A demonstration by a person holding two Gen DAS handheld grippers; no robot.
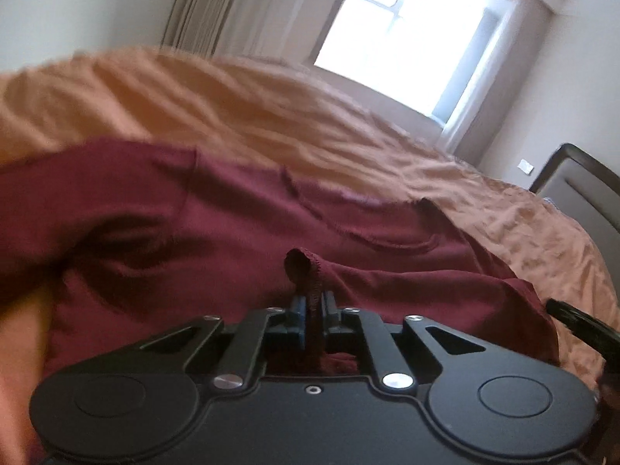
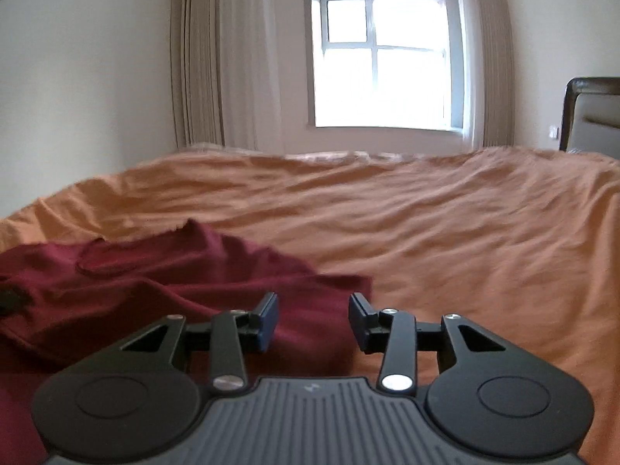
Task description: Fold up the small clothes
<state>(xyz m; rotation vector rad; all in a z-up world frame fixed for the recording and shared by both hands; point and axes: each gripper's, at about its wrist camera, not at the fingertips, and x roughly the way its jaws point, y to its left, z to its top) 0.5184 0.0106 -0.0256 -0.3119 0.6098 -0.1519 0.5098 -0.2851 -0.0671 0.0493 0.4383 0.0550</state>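
Observation:
A maroon garment point(image 1: 232, 224) lies rumpled on the orange bedsheet point(image 1: 240, 104). My left gripper point(image 1: 312, 302) is shut on a hemmed edge of the garment, and a fold of cloth sticks up between its fingers. In the right wrist view the same maroon garment point(image 2: 155, 283) spreads to the left and under my right gripper point(image 2: 314, 317). That gripper stands open just above the garment's right edge, with nothing between its blue pads point(image 2: 267, 321). The right gripper's black tip point(image 1: 573, 317) shows at the right edge of the left wrist view.
The orange bedsheet point(image 2: 445, 232) stretches wide to the right and far side. A dark headboard point(image 2: 589, 112) stands at the right. Behind the bed are a bright window point(image 2: 383, 62) and beige curtains point(image 2: 221, 66).

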